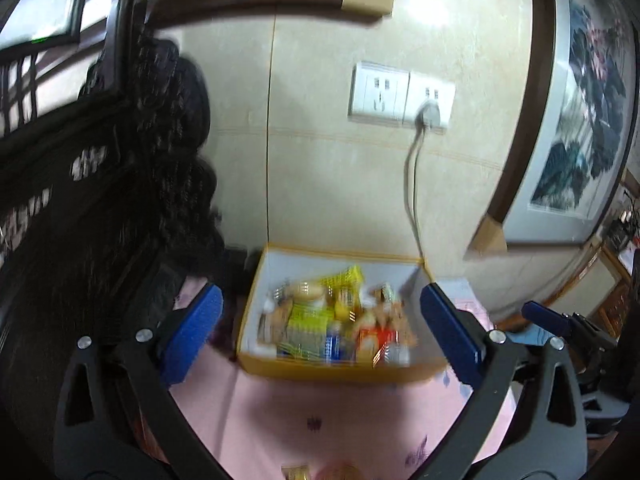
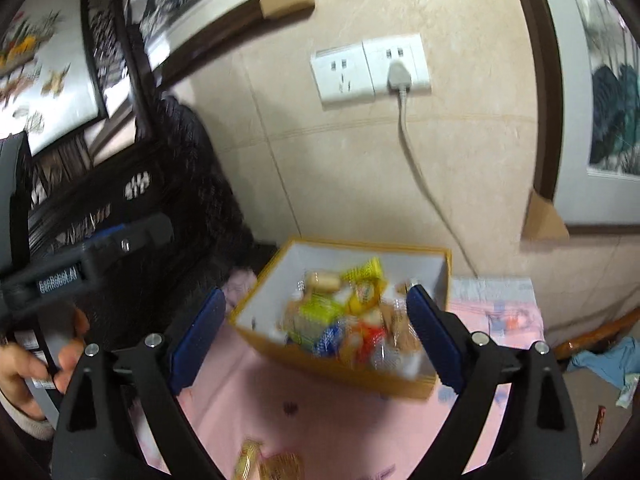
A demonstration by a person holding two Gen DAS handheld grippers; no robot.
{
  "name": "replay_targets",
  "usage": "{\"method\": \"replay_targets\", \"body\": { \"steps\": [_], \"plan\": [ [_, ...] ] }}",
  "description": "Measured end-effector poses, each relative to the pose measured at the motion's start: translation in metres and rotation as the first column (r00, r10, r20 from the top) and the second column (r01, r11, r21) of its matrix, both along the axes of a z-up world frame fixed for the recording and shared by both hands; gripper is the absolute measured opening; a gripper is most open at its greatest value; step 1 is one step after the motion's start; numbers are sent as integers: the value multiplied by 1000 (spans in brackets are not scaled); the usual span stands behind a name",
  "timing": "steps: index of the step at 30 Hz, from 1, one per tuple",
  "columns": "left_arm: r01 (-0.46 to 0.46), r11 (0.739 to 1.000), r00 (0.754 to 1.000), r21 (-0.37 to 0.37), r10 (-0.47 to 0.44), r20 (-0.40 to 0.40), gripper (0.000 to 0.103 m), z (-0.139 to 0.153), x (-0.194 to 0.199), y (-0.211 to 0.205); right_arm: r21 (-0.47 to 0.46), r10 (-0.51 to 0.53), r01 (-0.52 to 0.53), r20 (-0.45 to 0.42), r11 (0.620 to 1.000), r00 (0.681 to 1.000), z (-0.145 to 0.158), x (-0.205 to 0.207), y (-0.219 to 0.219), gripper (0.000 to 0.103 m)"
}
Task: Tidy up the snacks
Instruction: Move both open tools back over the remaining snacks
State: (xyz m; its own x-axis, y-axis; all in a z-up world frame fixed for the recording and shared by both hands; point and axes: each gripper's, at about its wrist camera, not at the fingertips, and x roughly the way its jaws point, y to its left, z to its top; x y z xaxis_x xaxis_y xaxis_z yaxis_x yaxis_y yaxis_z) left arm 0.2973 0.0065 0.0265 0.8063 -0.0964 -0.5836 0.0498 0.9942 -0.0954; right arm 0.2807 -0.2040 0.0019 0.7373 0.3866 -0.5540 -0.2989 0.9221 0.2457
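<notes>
Snacks [image 1: 332, 320]: blurred wrapped packets piled inside your yellow box [image 1: 340, 372].
Box: sits on the pink cloth [image 1: 320, 420], by the tiled wall.
Left gripper [image 1: 324, 332]: spread wide, grasping nothing.
Right gripper [image 2: 316, 336]: likewise released, empty.
Loose snacks [image 2: 268, 464]: on cloth nearest you.

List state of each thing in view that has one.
left gripper: open, empty
right gripper: open, empty
box: open-topped, holding snacks
snacks: piled loose in box
plug: in the wall socket
</notes>
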Motion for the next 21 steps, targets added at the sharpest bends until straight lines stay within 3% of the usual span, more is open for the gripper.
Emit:
{"method": "replay_targets", "body": {
  "steps": [4, 7, 11, 14, 16, 21],
  "plan": [
    [-2, 1000, 996, 12, 3, -90, 101, -44, -32, 3, -43, -17, 12, -113, 999, 993, -50, -35, -2, 98],
    [-12, 1000, 989, 16, 14, -150, 101, -77, -58, 8, -79, -59, 42, -233, 996, 971, -92, -62, 1, 98],
    [-31, 999, 975, -17, 26, -222, 101, -116, -93, 21, -128, -111, 72, -322, 989, 940, -130, -87, 14, 98],
    [-61, 998, 964, 3, 59, -259, 101, -137, -118, 33, -153, -43, -8, -325, 988, 945, -147, -96, 36, 100],
    [-85, 996, 956, 21, 87, -281, 101, -146, -133, 43, -224, 7, -80, -307, 971, 952, -155, -98, 55, 100],
    [-143, 989, 945, 33, 147, -292, 101, -150, -153, 68, -402, 121, -226, -271, 887, 955, -176, -84, 104, 100]
  ]
}}
